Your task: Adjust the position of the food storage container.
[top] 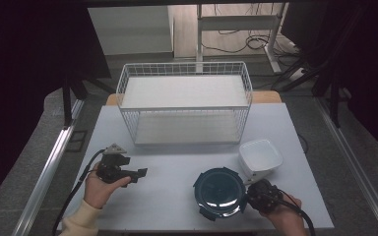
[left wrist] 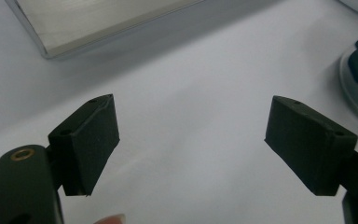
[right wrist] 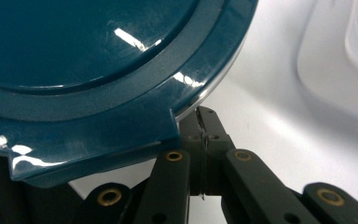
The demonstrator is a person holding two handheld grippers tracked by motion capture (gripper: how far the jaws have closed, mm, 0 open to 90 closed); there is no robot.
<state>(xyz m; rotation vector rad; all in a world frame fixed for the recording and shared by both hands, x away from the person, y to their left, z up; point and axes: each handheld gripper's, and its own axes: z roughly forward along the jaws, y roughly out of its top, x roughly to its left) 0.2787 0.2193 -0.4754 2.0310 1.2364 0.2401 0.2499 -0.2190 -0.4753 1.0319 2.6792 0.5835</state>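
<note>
The round teal lid [top: 220,191] sits at the near right of the pale table [top: 172,167], its clip tabs sticking out around the rim, with what looks like a clear container under it. The right gripper [top: 250,192] is up against the lid's right edge, and in the right gripper view its jaws are pressed together on a thin clear rim just under the lid [right wrist: 121,70], right beside one of the teal tabs. Just behind that gripper, nearly touching the lid, stands a white square bowl [top: 260,156]. The left gripper [top: 139,173] is well apart on the near left side, held low over bare table and pointing to the right towards the lid; its jaws are spread wide with nothing between them, as the left gripper view shows plainly. Farther back, across the middle of the table, stands a white wire basket [top: 184,102] with a pale board in it.
</note>
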